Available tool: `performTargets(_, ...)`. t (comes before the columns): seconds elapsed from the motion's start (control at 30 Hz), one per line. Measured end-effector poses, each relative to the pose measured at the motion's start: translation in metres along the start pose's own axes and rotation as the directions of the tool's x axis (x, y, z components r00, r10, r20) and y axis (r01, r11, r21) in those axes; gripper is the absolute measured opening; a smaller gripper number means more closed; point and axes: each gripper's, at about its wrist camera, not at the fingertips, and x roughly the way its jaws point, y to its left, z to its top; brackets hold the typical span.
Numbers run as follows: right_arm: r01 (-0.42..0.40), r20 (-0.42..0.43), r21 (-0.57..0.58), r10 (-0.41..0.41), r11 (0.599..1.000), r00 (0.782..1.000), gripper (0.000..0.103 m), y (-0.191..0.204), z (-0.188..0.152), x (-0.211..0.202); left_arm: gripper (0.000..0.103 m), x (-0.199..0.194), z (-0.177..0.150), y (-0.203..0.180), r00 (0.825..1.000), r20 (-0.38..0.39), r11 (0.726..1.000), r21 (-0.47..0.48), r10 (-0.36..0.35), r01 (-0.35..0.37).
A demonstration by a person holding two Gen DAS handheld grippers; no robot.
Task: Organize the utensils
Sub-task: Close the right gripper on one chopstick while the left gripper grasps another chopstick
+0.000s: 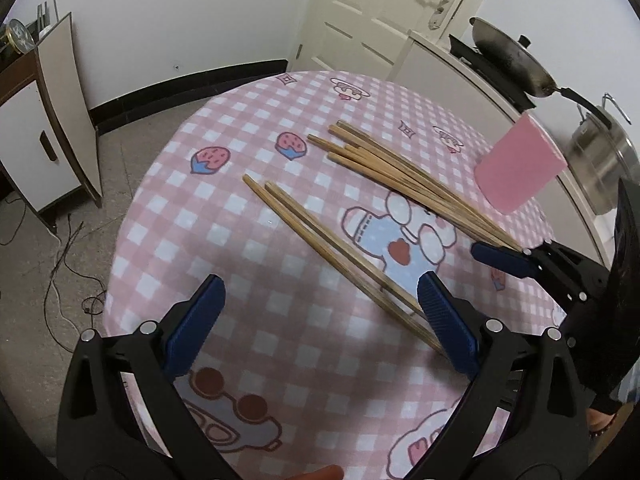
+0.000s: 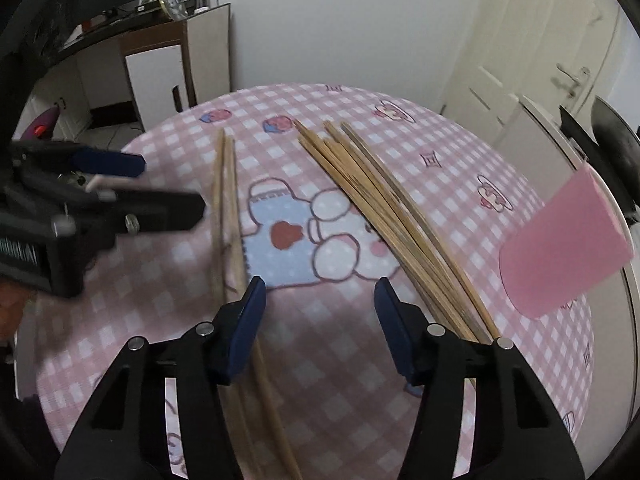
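Observation:
A bundle of several wooden chopsticks (image 1: 404, 176) lies on the pink checked tablecloth (image 1: 256, 248); it also shows in the right wrist view (image 2: 384, 208). A separate pair of chopsticks (image 1: 320, 240) lies to its left, and also shows in the right wrist view (image 2: 228, 208). A pink cup (image 1: 520, 166) stands at the table's right edge, also in the right wrist view (image 2: 564, 248). My left gripper (image 1: 320, 300) is open above the cloth, the pair running under its right finger. My right gripper (image 2: 320, 300) is open and empty, between the pair and the bundle.
A wok (image 1: 508, 56) and a steel pot (image 1: 604, 160) sit on a counter right of the table. A cabinet (image 1: 36, 128) stands at the left by the wall, with cables (image 1: 64, 264) on the floor. A white door (image 1: 384, 12) is behind the table.

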Motion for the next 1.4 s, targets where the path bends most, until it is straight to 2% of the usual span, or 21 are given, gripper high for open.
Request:
performTargets(0.07, -0.027, 0.003, -0.008, 0.027, 1.0, 1.0, 0.05, 0.002, 0.005, -0.003, 0.095, -0.004, 0.0, 0.0, 1.0, 0.021, 1.0, -0.005, 0.018, -0.018)
performTargets(0.17, -0.048, -0.021, -0.05, 0.047, 0.998, 0.999, 0.043, 0.011, 0.008, 0.0, 0.095, -0.01, 0.001, 0.002, 0.997, 0.05, 0.999, -0.006, 0.052, -0.051)
performTargets(0.23, -0.076, -0.04, -0.071, 0.073, 0.995, 0.997, 0.038, 0.017, 0.009, 0.005, 0.095, -0.012, 0.0, 0.006, 0.998, 0.052, 0.999, -0.016, 0.042, -0.041)
performTargets(0.3, -0.082, -0.063, -0.081, 0.077, 0.993, 0.995, 0.027, 0.021, 0.01, 0.01, 0.095, -0.011, 0.0, 0.007, 0.998, 0.043, 0.999, -0.018, 0.042, -0.041)
performTargets(0.37, -0.101, -0.072, -0.079, 0.096, 0.992, 0.993, 0.02, 0.023, 0.011, 0.012, 0.095, -0.007, -0.001, 0.006, 0.998, 0.029, 0.999, -0.008, 0.053, -0.053)
performTargets(0.47, -0.068, -0.092, -0.057, 0.062, 0.996, 0.994, 0.008, 0.018, 0.01, 0.011, 0.093, -0.003, -0.002, 0.003, 0.999, 0.022, 0.999, -0.009, 0.049, -0.049)
performTargets(0.53, -0.05, -0.103, -0.036, 0.046, 0.998, 0.994, 0.007, 0.009, 0.005, 0.009, 0.087, 0.002, -0.003, 0.0, 0.999, 0.006, 0.999, -0.014, 0.043, -0.042)
performTargets(0.6, -0.04, -0.112, -0.009, 0.038, 0.999, 0.993, 0.006, -0.002, -0.003, 0.005, 0.076, 0.009, -0.003, -0.002, 0.999, -0.023, 0.999, -0.019, 0.038, -0.038)
performTargets(0.63, -0.029, -0.116, 0.002, 0.029, 1.0, 0.993, 0.006, -0.007, -0.006, 0.003, 0.076, 0.013, -0.002, -0.005, 0.998, -0.03, 0.999, -0.018, 0.048, -0.049)
performTargets(0.83, -0.035, -0.122, 0.035, 0.039, 0.999, 0.992, 0.006, -0.018, -0.018, -0.005, 0.075, 0.025, 0.006, -0.018, 0.986, -0.03, 0.986, 0.015, 0.166, -0.165)
performTargets(0.97, -0.069, -0.123, 0.047, 0.075, 0.996, 0.99, 0.006, -0.023, -0.014, -0.005, 0.058, 0.033, 0.009, -0.024, 0.966, -0.007, 0.965, 0.048, 0.26, -0.259)
performTargets(1.03, -0.092, -0.124, 0.053, 0.098, 0.994, 0.987, 0.006, -0.026, -0.011, -0.002, 0.049, 0.033, 0.009, -0.024, 0.965, 0.006, 0.963, 0.065, 0.261, -0.261)
performTargets(1.1, -0.114, -0.128, 0.051, 0.12, 0.992, 0.984, 0.006, -0.026, -0.006, 0.002, 0.032, 0.031, 0.01, -0.02, 0.968, 0.013, 0.967, 0.05, 0.25, -0.25)
performTargets(1.17, -0.137, -0.138, 0.053, 0.143, 0.989, 0.98, 0.007, -0.026, 0.001, 0.007, 0.023, 0.028, 0.012, -0.016, 0.969, 0.026, 0.969, 0.038, 0.244, -0.245)
performTargets(1.23, -0.148, -0.15, 0.044, 0.153, 0.988, 0.977, 0.008, -0.024, 0.01, 0.013, 0.021, 0.028, 0.012, -0.014, 0.972, 0.033, 0.972, 0.034, 0.233, -0.234)
performTargets(1.4, -0.163, -0.182, 0.038, 0.167, 0.986, 0.969, 0.023, -0.021, 0.031, 0.028, 0.01, 0.025, 0.013, -0.012, 0.987, 0.031, 0.988, 0.012, 0.156, -0.156)
